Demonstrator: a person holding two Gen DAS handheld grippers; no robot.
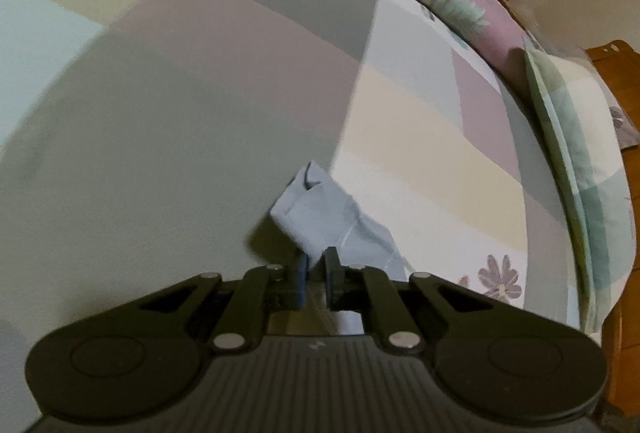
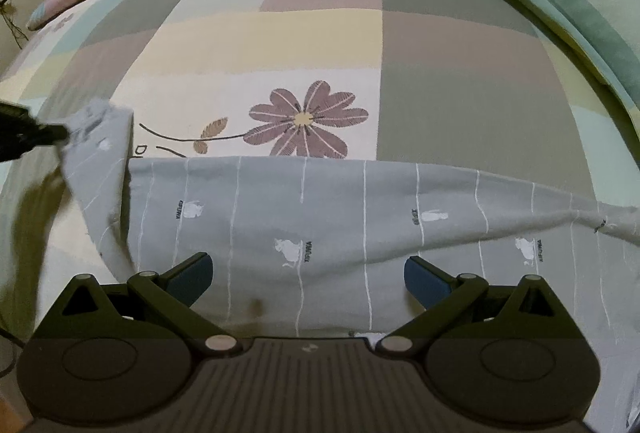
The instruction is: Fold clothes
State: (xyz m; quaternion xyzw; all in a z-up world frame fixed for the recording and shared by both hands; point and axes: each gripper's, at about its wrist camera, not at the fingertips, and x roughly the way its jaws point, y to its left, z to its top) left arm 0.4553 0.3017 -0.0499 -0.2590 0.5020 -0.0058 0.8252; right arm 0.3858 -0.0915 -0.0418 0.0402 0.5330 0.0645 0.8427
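While left gripper [image 1: 316,265] pinches the grey garment [image 2: 320,225] corner, carry it across evenly; right gripper [image 2: 308,273] jaws spread, hovering

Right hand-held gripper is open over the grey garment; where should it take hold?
Probably the grey garment's straight far edge, approached from above, one finger slid under. It lies flat on the bedsheet, and the left hand-held gripper already pinches the left corner.
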